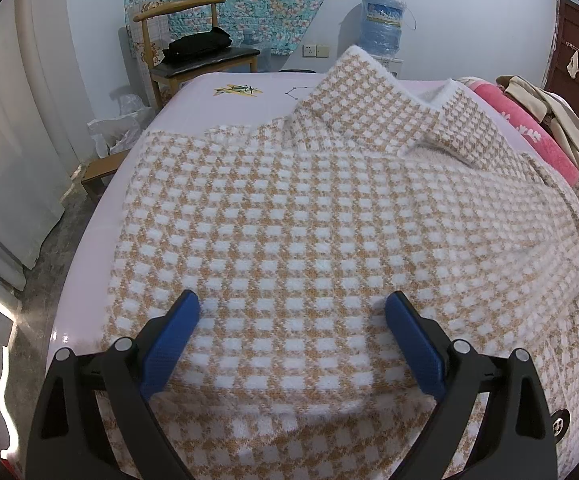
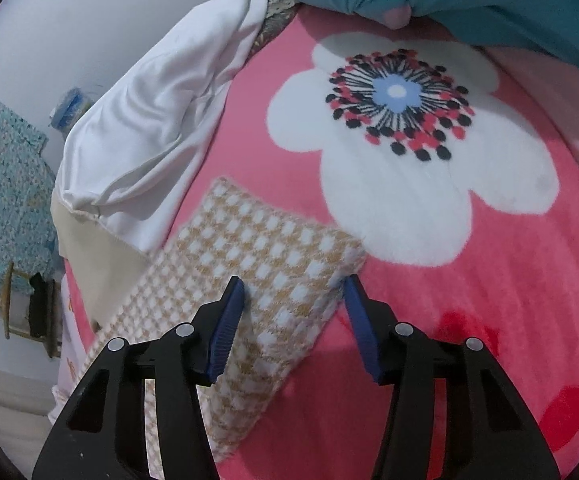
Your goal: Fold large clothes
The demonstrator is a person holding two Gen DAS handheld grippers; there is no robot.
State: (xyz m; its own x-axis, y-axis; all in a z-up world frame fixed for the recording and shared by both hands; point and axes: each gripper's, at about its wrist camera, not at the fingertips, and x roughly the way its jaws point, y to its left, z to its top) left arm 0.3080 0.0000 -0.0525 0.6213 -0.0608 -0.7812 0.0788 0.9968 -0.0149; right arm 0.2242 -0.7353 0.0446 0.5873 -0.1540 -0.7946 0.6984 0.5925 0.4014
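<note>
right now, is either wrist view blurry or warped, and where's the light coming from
Left wrist view: strong fisheye bend, black corners; the checked sweater is sharp near the left gripper, softer at its raised far sleeve; bright daylight at the lower left edge. Right wrist view: same warp, the wall curves; the sweater sleeve and flower blanket are fairly sharp, even light, the right gripper throws a soft shadow.

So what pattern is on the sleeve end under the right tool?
The sleeve end has a tan-and-white check, lying on the pink flowered blanket; clearest in the right wrist view.
</note>
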